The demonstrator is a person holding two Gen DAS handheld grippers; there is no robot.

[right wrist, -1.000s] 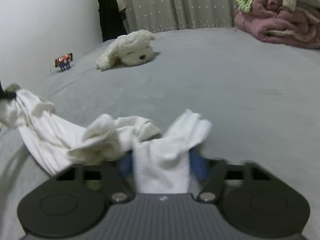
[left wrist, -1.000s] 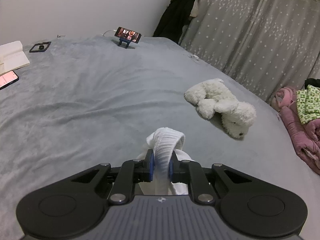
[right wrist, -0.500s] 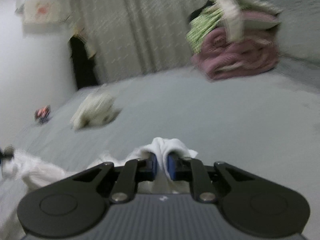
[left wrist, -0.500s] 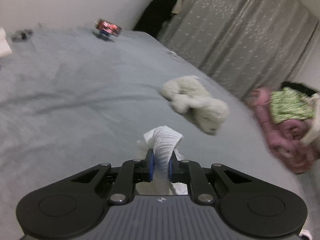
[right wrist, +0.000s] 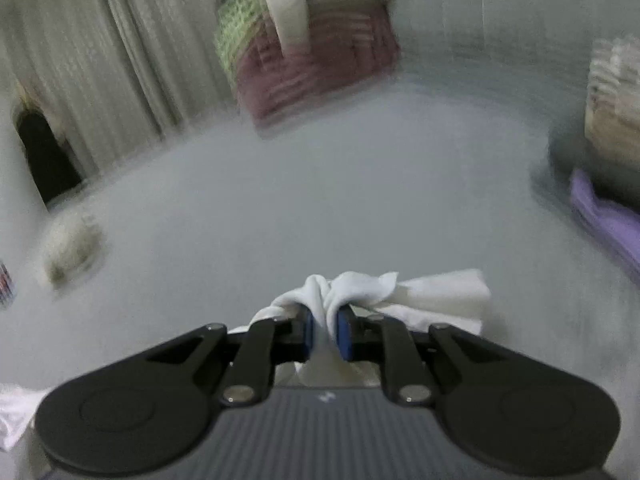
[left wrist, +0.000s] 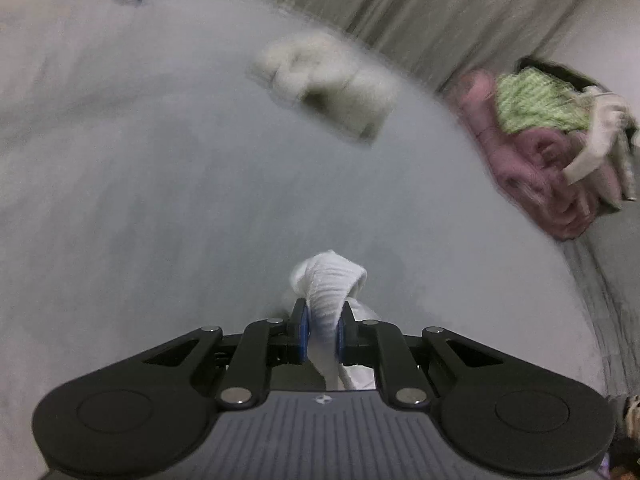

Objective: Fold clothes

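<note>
**Both grippers pinch the white garment**

Left wrist view: the left gripper point(left wrist: 322, 330), at lower centre, is clamped on a ribbed fold of the white garment point(left wrist: 328, 280) above the grey bed point(left wrist: 160, 200); a blurred plush toy point(left wrist: 324, 80) lies at upper centre.

Right wrist view: the right gripper point(right wrist: 325, 330) is clamped on the bunched garment point(right wrist: 400, 292), which spreads to the right.

Both tools look alike: the left gripper point(left wrist: 322, 334) and right gripper point(right wrist: 324, 334) have matte black linkage arms with silver pivot screws, blue pads on the jaws, round black side housings, and a ribbed dark-grey body bearing a small white mark at bottom centre.
</note>
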